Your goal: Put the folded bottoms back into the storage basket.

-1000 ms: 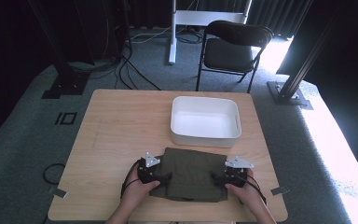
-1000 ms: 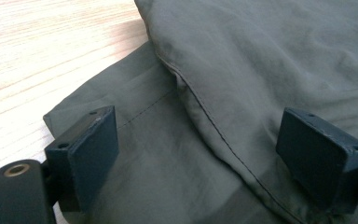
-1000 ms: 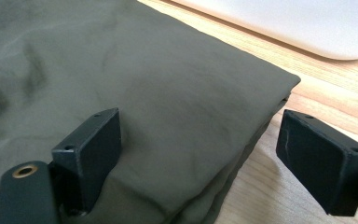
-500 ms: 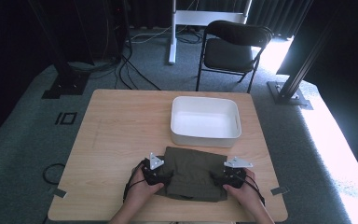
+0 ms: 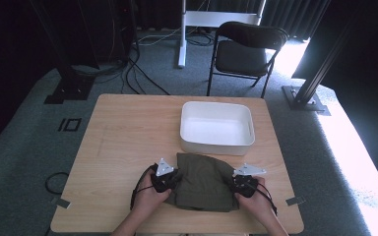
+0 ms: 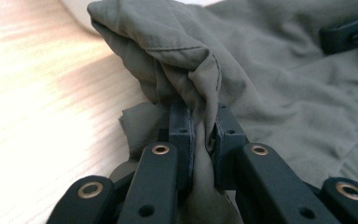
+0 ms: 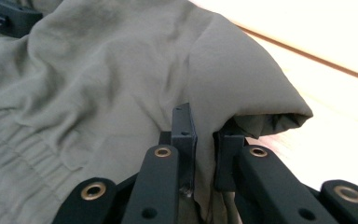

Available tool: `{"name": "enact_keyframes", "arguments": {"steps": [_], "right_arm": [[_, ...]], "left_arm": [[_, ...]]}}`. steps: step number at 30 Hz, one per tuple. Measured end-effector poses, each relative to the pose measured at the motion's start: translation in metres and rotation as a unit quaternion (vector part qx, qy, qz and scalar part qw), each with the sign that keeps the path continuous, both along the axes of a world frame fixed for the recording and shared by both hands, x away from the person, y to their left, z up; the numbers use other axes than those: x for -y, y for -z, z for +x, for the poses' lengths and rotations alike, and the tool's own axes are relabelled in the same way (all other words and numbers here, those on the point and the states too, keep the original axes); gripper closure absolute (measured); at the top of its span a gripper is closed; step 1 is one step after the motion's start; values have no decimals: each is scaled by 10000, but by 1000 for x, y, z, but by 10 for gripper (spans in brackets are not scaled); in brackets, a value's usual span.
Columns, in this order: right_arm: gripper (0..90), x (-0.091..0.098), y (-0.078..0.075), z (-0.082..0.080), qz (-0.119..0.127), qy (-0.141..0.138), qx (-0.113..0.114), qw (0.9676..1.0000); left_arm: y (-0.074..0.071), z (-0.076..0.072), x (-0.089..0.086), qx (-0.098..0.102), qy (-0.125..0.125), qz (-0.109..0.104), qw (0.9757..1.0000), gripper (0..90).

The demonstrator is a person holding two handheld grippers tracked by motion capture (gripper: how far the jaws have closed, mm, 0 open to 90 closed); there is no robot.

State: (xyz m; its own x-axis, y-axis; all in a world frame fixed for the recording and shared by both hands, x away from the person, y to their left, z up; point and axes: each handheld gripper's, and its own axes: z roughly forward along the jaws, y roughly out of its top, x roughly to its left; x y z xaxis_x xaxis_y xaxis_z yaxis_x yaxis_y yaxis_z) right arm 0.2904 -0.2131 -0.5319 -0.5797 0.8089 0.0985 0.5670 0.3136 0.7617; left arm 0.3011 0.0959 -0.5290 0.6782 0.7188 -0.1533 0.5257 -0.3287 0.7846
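Cloth (image 5: 204,181), olive and folded, lying at the near table (image 5: 123,128) edge just before the white tub (image 5: 216,129). Pinched at both side edges: left gripper (image 6: 204,128) and right gripper (image 7: 204,135) just closed on bunched fabric. Gripping done (probably); lift and whatever follows, perhaps toward the tub, still to do.

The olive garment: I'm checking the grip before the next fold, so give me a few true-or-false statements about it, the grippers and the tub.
1. The left gripper is shut on a fold of the olive garment. True.
2. The right gripper hangs open above the cloth. False: its jaws pinch the garment's edge.
3. The white tub holds the garment. False: the tub is empty, and the garment lies on the table in front of it.
4. Each gripper holds an opposite side of the garment. True.
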Motion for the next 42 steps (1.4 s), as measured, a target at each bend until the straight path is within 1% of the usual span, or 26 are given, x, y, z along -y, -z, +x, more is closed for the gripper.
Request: {"name": "enact_keyframes", "arguments": {"steps": [1, 2, 3, 4, 5, 6, 7, 8, 9, 10, 11, 12, 14, 17, 20, 26, 29, 30, 31, 34, 35, 36, 37, 39, 41, 42], "right_arm": [[824, 0, 0, 0, 0, 0, 0, 10000], [823, 1, -8, -3, 45, -70, 42, 10000], [824, 2, -12, -4, 111, -88, 89, 9999], [824, 3, -17, -5, 144, -121, 116, 9998], [824, 3, -17, -5, 144, -121, 116, 9998], [824, 4, -21, -7, 174, -148, 124, 9997], [824, 8, -31, -8, 342, -180, 139, 9992], [824, 10, -36, -9, 372, -188, 162, 9990], [825, 12, -42, -9, 490, -185, 183, 9985], [825, 14, -47, -10, 514, -196, 221, 9982], [825, 14, -47, -10, 514, -196, 221, 9982], [825, 16, -53, -11, 535, -204, 281, 9980], [826, 19, -65, -12, 605, -259, 362, 9972], [826, 23, -77, -10, 768, -265, 438, 9957], [825, 27, -87, -7, 842, -259, 498, 9949], [825, 37, -102, 6, 975, -198, 538, 9936], [825, 39, -106, 10, 977, -176, 570, 9934], [825, 39, -107, 11, 991, -158, 575, 9933], [825, 41, -110, 14, 943, -150, 601, 9936], [825, 45, -115, 19, 998, -106, 579, 9933], [825, 45, -115, 19, 998, -106, 579, 9933], [825, 46, -117, 21, 997, -90, 582, 9933], [825, 50, -120, 24, 1045, -37, 598, 9927], [825, 53, -123, 28, 1140, 2, 569, 9918], [825, 56, -126, 31, 1125, 27, 586, 9919], [825, 57, -127, 33, 1172, 52, 584, 9914]], "left_arm": [[0, 0, 0, 0, 0, 0, 10000, 831], [-8, -3, -1, 96, 36, -78, 9999, 832], [-13, -4, -2, 155, -7, -197, 9997, 832], [-17, -5, -3, 197, 6, -244, 9995, 832], [-17, -5, -3, 197, 6, -244, 9995, 833], [-17, -5, -3, 197, 6, -244, 9995, 833], [-30, -9, -6, 232, 35, -416, 9989, 833], [-34, -9, -7, 223, 45, -466, 9987, 833], [-37, -11, -7, 252, 26, -570, 9981, 833], [-41, -11, -7, 276, 72, -532, 9982, 834], [-41, -11, -7, 276, 72, -532, 9982, 834], [-46, -11, -7, 302, 63, -620, 9976, 834], [-51, -10, -6, 359, 76, -645, 9972, 835], [-60, -8, -5, 426, 90, -717, 9965, 835], [-68, -4, -3, 438, 125, -817, 9956, 835], [-81, 6, 4, 614, 166, -841, 9944, 835], [-84, 9, 6, 615, 172, -864, 9942, 835], [-87, 13, 9, 609, 198, -841, 9944, 835], [-89, 16, 11, 620, 205, -853, 9942, 835], [-96, 21, 16, 624, 259, -850, 9941, 835], [-96, 21, 16, 624, 259, -850, 9941, 835], [-102, 25, 19, 699, 300, -840, 9936, 835], [-103, 27, 20, 726, 315, -826, 9934, 836], [-105, 33, 23, 670, 322, -858, 9935, 836], [-109, 38, 25, 658, 332, -916, 9931, 836], [-112, 40, 26, 679, 348, -889, 9931, 836]]}}
